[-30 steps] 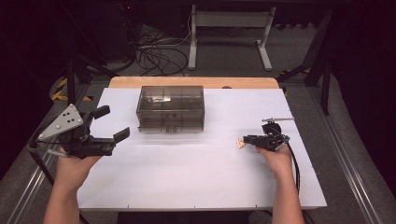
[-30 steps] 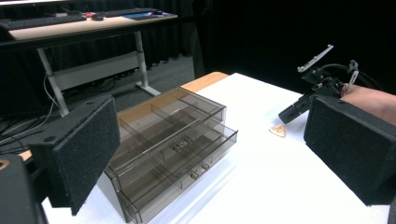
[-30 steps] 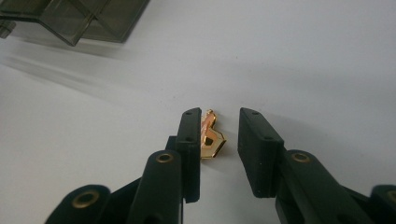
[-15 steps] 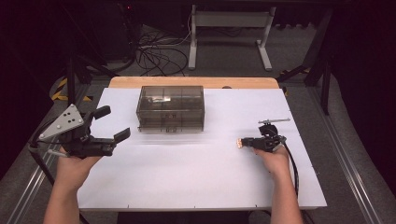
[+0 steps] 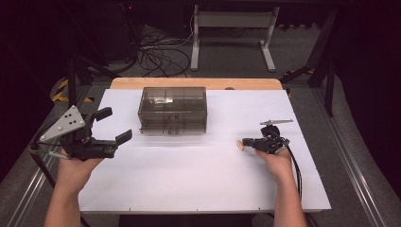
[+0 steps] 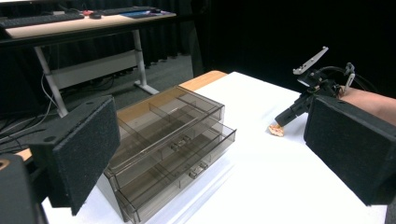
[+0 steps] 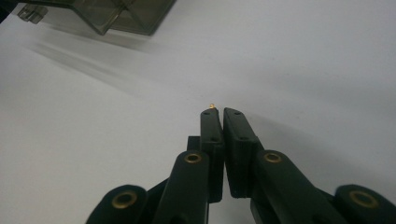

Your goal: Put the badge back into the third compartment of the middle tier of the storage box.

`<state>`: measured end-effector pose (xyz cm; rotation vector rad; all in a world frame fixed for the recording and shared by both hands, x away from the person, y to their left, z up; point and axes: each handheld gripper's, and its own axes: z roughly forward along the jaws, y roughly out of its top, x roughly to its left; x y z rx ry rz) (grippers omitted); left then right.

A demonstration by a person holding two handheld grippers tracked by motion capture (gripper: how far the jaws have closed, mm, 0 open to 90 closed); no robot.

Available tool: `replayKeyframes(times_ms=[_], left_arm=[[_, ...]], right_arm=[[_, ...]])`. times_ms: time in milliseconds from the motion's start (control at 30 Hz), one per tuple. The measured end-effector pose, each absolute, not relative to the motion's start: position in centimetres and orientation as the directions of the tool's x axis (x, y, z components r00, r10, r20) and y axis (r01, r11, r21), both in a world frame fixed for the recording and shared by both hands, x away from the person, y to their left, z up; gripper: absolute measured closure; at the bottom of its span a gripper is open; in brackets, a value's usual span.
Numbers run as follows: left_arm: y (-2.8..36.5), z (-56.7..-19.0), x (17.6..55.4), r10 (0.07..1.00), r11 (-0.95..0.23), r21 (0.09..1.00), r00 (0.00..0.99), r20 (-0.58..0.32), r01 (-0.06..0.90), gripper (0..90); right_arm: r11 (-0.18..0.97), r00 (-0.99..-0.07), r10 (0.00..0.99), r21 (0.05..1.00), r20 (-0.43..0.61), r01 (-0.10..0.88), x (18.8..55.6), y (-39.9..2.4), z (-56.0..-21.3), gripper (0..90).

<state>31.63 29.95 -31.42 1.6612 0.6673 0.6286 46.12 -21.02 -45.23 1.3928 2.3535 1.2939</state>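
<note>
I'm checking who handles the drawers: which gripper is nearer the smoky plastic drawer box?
Left. The left gripper sits just beside the drawer box, jaws open; the right gripper is farther across the table, shut on a small tan piece.

A small, pale tan object (image 5: 240, 145) sits at the tip of the right gripper (image 5: 245, 142), low over the white counter (image 5: 189, 189) on its right half. In the left gripper view it looks light orange-beige, rounded and flattish, touching or just above the counter surface. In the right gripper view only a tiny golden speck of it peeks out past the closed fingers (image 7: 211, 126). Its exact nature cannot be told.
</note>
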Motion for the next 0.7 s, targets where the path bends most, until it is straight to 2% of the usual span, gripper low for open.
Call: replayKeyframes(times_ms=[333, 567, 700], left_arm=[[30.0, -31.4, 31.6, 0.721, -0.155, 0.984, 0.691, 0.049, 0.092, 4.5], [29.9, -31.4, 31.6, 0.720, -0.158, 0.983, 0.693, 0.049, 0.094, 4.5], [29.9, -31.4, 31.6, 0.720, -0.157, 0.983, 0.692, 0.048, 0.095, 4.5]], right_arm=[[0.284, -0.615, 0.758, 0.740, 0.216, 0.610, 45.8, -20.0, -44.9, 88.8], [0.287, -0.623, 0.760, 0.764, 0.185, 0.578, 45.5, -19.7, -44.5, 88.8], [0.294, -0.638, 0.757, 0.799, 0.141, 0.525, 45.3, -19.5, -44.1, 88.8]])
